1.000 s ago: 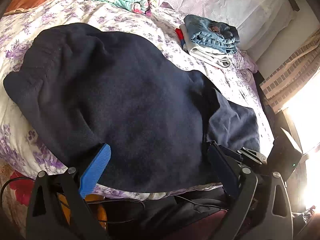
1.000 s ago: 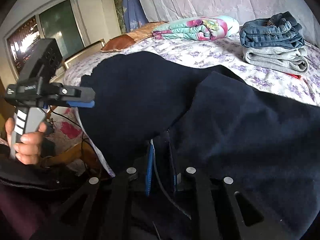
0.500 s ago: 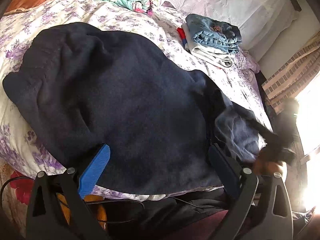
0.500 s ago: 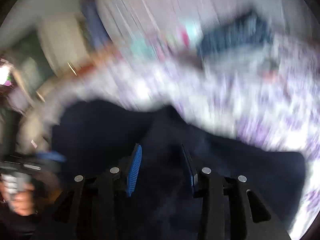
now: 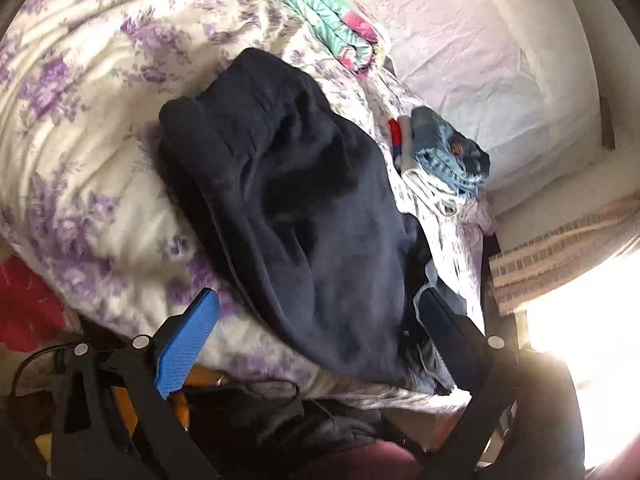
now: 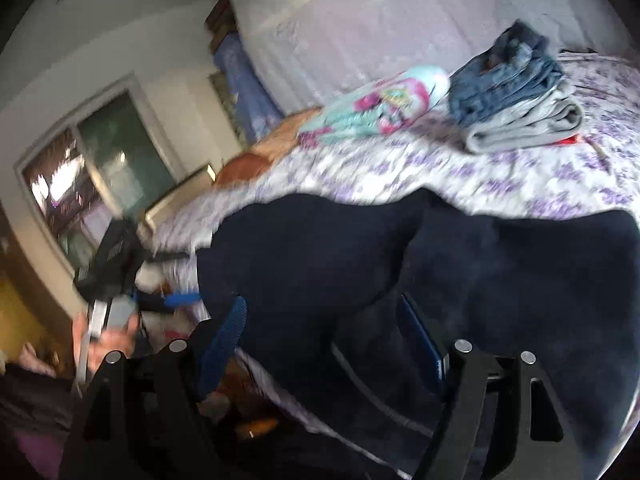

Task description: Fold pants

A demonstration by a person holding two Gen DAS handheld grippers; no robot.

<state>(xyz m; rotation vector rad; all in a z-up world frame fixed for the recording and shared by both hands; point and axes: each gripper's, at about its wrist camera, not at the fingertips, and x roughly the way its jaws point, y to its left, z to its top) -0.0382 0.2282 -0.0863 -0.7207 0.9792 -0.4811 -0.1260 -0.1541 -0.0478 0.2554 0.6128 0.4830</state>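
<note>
Navy fleece pants (image 5: 304, 216) fill the middle of the left wrist view, a soft, rumpled heap lying on the bed's purple-flowered quilt (image 5: 80, 152), running from eleven o'clock down to five o'clock. Up at one o'clock sits a folded mint-and-pink floral blanket (image 5: 328, 20), and at three o'clock a stack of folded jeans (image 5: 448, 152) on pale cloth. The left gripper (image 5: 316, 332) is spread wide, its ridged blue pad (image 5: 184, 344) over the quilt edge at seven o'clock, the other finger at five o'clock beside the pants' lower hem; nothing is pinched between them.

Over to the right wrist view, blurry with motion. The pants (image 6: 500, 280) spread dark and fuzzy across the quilt (image 6: 500, 176) from centre out to four o'clock. The right gripper (image 6: 320, 344) is opening, jaws well apart, fabric lying between them but the pads not pressing it. At nine o'clock a hand (image 6: 108, 340) carries the left gripper (image 6: 176, 300). The jeans (image 6: 508, 80) sit folded at one o'clock beside the blanket (image 6: 380, 108).
</note>
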